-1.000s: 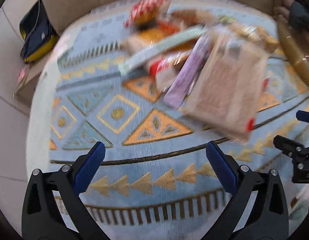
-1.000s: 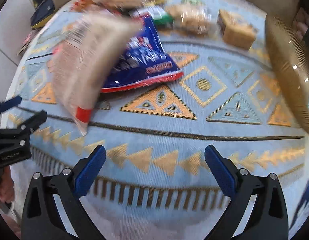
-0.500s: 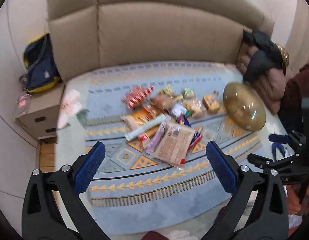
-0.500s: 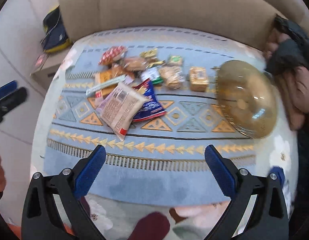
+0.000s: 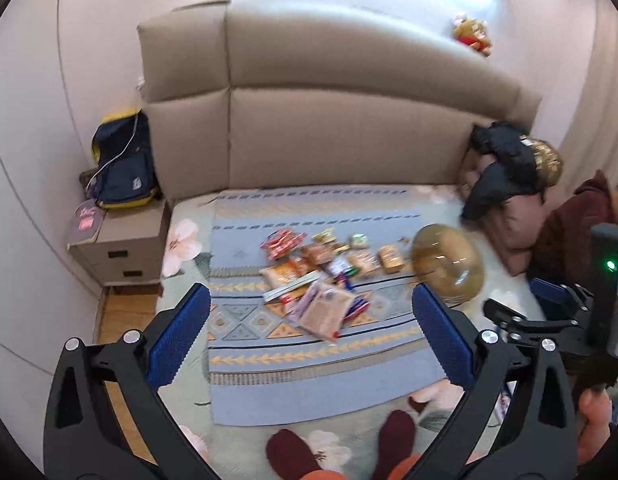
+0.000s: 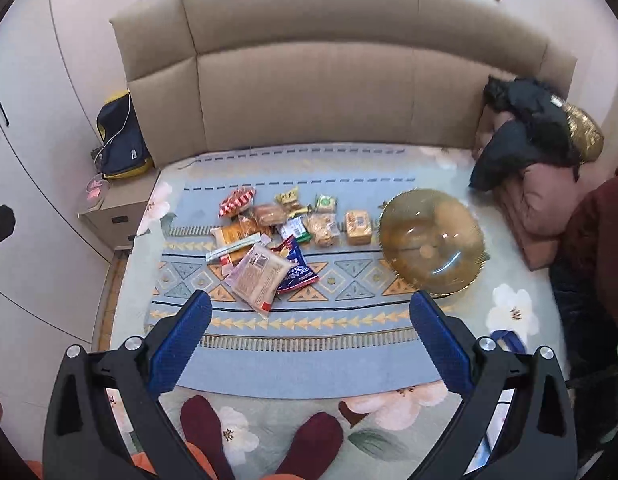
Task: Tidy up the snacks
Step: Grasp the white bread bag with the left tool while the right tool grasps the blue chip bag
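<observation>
I've got the left gripper [image 5: 311, 336] w/ jaws apart, empty, high over the bed. Snack pile [image 6: 269, 236] sits mid-rug, amber glass bowl [image 6: 431, 240] at its right edge, right gripper [image 6: 309, 338] likewise spread. Nothing picked yet; next I'd drop toward the nearest packet.

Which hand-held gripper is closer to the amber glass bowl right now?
Right, as far as I can judge. The right hand-held gripper faces the amber glass bowl, just ahead to its right. The left hand-held gripper is farther to the left. Both are open, well back from it.
</observation>
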`<state>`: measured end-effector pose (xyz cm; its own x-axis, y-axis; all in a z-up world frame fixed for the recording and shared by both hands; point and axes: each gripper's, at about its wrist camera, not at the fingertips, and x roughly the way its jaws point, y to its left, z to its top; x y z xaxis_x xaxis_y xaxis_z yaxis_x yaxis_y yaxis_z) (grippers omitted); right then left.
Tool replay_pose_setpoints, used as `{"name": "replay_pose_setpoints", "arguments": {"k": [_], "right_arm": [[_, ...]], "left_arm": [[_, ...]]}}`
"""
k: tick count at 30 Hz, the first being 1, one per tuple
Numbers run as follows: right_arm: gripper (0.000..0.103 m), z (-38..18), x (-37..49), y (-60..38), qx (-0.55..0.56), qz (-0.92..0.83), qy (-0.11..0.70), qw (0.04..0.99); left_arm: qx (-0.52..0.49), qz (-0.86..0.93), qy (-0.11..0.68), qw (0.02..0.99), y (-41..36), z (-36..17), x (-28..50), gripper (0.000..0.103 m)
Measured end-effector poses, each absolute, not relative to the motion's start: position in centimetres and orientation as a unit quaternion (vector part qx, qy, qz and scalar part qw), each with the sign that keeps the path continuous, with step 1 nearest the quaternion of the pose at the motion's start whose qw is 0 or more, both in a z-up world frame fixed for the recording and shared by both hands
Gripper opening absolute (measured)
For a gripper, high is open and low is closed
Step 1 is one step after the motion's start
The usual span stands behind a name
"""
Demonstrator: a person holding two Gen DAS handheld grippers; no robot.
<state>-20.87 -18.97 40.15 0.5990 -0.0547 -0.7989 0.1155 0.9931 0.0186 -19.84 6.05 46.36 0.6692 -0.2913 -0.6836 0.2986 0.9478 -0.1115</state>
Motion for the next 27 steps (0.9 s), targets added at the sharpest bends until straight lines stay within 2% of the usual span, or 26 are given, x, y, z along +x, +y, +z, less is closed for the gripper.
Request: {"name": "replay_pose_setpoints", "arguments": {"k": [4,7,11,16,20,24,27], "right_arm": [[0.098,41.8,-22.0,-18.7,0.025,-0.045,0.425,0.904],[0.098,40.0,-21.2,-18.8,0.003,-0.043,0.419,0.907],[0.098,33.8,-18.3,-19.5,-0.009,-0.005,0.432,0.902],[0.098,23.9,-13.5,-20.9,-0.025,0.027,0.482,0.875],[0.098,17.9,-9.7,-22.5,-0.015,0.038,0.502,0.864],[0.098,14.2,-6.6,-23.5,0.008,0.043,0.493,0.869],[0.098,11.5,-4.4,-24.6,0.069,0.052,0.5,0.862]], "left_arm": [[0.034,-0.205,0.358,0.91,4.4,45.9,-21.2,0.1],[0.08,-0.219,0.358,0.904,3.3,43.0,-19.7,0.1],[0.1,-0.24,0.397,0.88,2.1,36.0,-15.3,0.1],[0.067,-0.263,0.496,0.825,0.4,23.8,-7.3,0.099],[0.094,-0.291,0.514,0.801,-2.9,17.3,-4.2,0.099],[0.118,-0.287,0.505,0.805,-4.7,12.7,-2.4,0.099],[0.065,-0.238,0.515,0.821,-3.8,9.7,-0.3,0.099]]}}
